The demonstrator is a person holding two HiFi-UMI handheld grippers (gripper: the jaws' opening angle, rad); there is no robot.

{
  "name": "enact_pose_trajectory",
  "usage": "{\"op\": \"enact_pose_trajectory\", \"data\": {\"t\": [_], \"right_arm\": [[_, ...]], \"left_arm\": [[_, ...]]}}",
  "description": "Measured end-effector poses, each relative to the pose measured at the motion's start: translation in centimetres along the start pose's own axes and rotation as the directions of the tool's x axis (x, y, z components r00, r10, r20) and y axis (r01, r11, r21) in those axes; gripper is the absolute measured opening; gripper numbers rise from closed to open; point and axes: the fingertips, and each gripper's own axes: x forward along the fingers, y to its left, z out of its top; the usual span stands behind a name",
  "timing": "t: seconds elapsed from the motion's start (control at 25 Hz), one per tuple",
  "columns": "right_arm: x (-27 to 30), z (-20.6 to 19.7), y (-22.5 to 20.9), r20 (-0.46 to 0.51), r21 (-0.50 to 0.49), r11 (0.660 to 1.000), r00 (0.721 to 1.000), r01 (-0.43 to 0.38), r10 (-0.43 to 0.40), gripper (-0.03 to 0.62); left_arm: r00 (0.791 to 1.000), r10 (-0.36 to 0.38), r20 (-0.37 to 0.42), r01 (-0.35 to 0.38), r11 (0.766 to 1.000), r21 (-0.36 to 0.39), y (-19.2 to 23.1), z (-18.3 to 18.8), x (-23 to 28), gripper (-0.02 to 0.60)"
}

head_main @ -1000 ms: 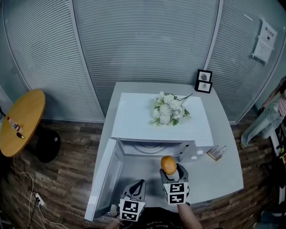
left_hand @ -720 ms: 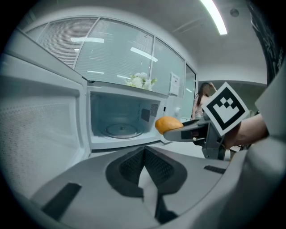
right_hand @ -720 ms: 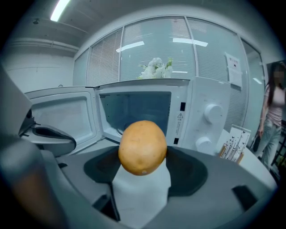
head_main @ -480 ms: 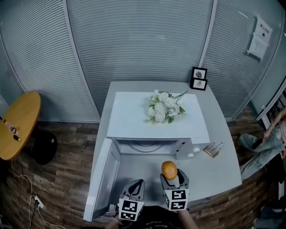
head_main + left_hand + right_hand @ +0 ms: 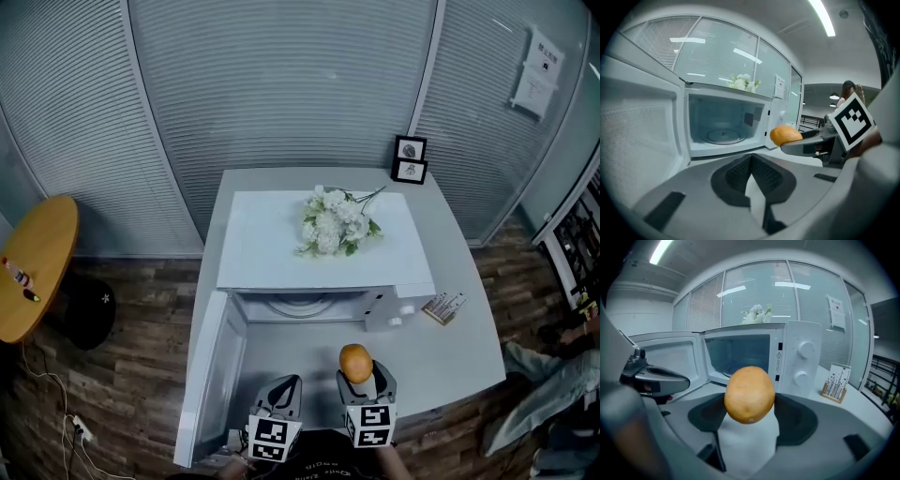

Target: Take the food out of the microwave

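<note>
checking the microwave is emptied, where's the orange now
In the head view the orange sits clamped in the right gripper, in front of the open microwave, just right of the left gripper.

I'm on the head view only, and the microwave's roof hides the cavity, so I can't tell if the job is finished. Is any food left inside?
Observer: No. The left gripper view looks straight into the open microwave, and only the bare glass turntable is in there.
Operator: Is the fruit out front actually clamped, or just resting on top?
Observer: Clamped. In the right gripper view the orange is pinched from both sides by the right gripper.
Operator: And the other gripper?
Observer: The left gripper has its jaws together with nothing between them.
</note>
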Motion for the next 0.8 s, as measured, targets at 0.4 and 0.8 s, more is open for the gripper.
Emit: {"op": "enact_pose_trajectory", "data": {"t": [0.4,0.8], "right_arm": [[-0.51,-0.71,-0.41,0.002,0.019,1.000,1.000,0.008,-0.008,0.318],[-0.71,-0.88,-0.24,0.002,-0.024,1.000,1.000,0.001,-0.001,0.314]], "left_arm": [[1.000,-0.011,-0.004,0.011,1.000,-0.002,-0.40,-0.13,0.24,0.008],[1.000,-0.010,-0.009,0.010,1.000,-0.004,-0.72,-0.32,0.33,0.008]]}}
